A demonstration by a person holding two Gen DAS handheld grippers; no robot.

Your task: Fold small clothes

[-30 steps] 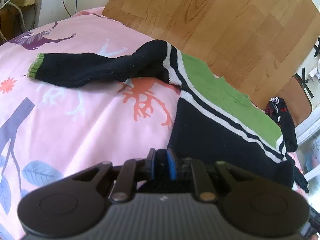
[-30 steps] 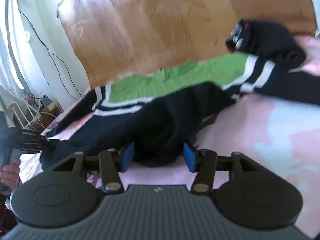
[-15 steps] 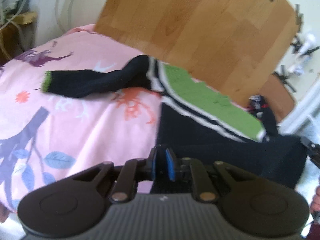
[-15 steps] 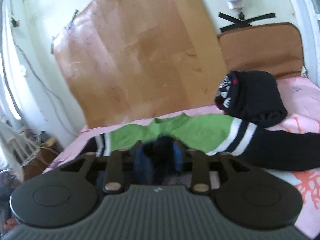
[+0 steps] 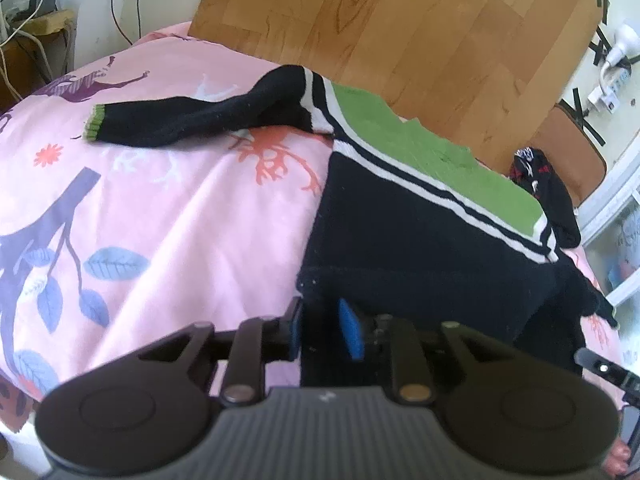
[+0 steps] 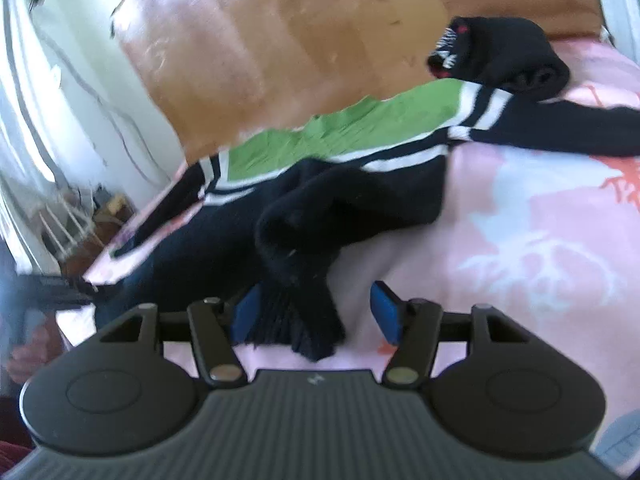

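The small sweater, black with a green yoke and white stripes, lies spread on the pink printed bed, collar toward the wooden headboard and hem toward the person, so its long axis runs from the jaws away to the headboard. One sleeve stretches out flat to the left, its green cuff well apart from the body. The left gripper sits at the hem's left corner; its jaws have just been opening and now stand slightly parted with the black hem cloth between them, seemingly let go. The right gripper is at the hem's other corner; its jaws have also just been opening and stand wide, a bunched black fold lying loose between them, touching the left pad only. Judging from this, both hands are equally near the hem, and the outstretched sleeve is closer to the left one. A second dark garment lies rolled near the headboard. The right view is blurred, and the right sleeve's end is cut off.
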